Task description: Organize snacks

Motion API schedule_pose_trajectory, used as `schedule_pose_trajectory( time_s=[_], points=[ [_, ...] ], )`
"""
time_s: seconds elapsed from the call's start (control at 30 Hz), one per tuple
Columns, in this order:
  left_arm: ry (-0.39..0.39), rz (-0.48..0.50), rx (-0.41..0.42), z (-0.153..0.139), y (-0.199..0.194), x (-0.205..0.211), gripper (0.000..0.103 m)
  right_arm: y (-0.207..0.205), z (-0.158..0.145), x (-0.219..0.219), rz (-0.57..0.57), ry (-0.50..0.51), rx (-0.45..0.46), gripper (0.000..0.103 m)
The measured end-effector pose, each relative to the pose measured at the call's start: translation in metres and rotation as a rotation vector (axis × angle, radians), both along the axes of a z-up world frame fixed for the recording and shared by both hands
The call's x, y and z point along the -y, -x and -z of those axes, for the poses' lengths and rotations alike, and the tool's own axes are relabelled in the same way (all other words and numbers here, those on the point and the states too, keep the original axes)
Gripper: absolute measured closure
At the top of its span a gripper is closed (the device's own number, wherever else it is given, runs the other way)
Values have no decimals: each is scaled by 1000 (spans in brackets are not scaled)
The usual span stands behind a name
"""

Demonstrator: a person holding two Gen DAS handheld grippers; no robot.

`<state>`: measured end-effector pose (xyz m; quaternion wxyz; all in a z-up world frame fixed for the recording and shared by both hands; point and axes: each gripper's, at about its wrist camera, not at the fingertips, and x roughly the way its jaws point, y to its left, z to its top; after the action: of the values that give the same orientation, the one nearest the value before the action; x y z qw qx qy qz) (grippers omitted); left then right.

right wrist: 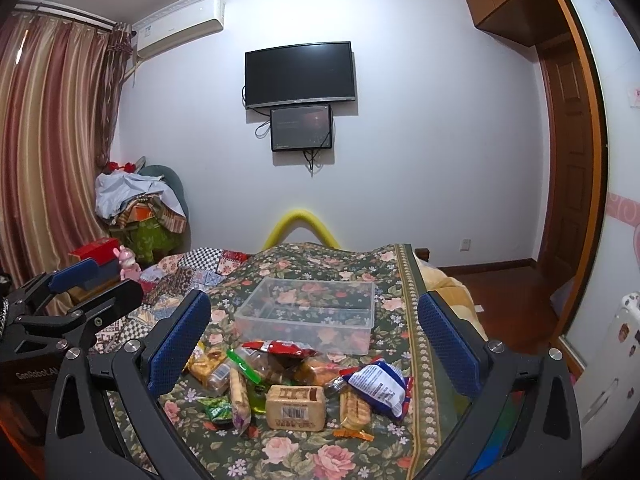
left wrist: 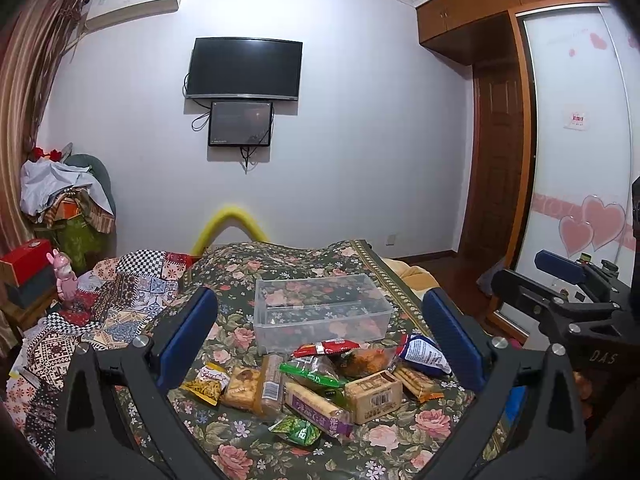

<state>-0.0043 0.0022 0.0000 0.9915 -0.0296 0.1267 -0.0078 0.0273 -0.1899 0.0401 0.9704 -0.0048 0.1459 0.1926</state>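
A pile of snack packets lies on a floral cloth. It holds a tan cracker block point(left wrist: 373, 395) point(right wrist: 296, 406), a blue-white bag point(left wrist: 424, 354) point(right wrist: 378, 386), a red packet point(left wrist: 326, 347) point(right wrist: 280, 347), a purple-labelled biscuit pack point(left wrist: 318, 410) and a small green packet point(left wrist: 296, 430) point(right wrist: 218, 410). An empty clear plastic box point(left wrist: 320, 312) point(right wrist: 310, 314) stands just behind the pile. My left gripper point(left wrist: 320, 344) is open and empty above the pile. My right gripper point(right wrist: 314, 340) is open and empty too, to the right of the left one.
The cloth covers a bed point(left wrist: 280, 264); its right edge point(right wrist: 420, 320) drops to a wooden floor. A patchwork quilt point(left wrist: 120, 292) lies on the left. A pink toy point(left wrist: 64, 276) and boxes stand at far left. A wardrobe point(left wrist: 580, 160) is on the right.
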Motion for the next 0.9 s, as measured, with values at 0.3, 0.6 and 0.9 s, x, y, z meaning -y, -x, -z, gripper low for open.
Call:
schedule_pose_trajectory(
  time_s=[0.3,0.6,0.9],
  points=[
    [7,-1,-5,0,-1,2,0,3,1,-1,-1,-2,5,0],
    [10,-4,-6,1,-1,1,0,6,-1,-3,-8,-4,6,0],
    [13,-7,-8,2,0,-2,0,6,-1,-3,-12,-6,2,0]
  ],
)
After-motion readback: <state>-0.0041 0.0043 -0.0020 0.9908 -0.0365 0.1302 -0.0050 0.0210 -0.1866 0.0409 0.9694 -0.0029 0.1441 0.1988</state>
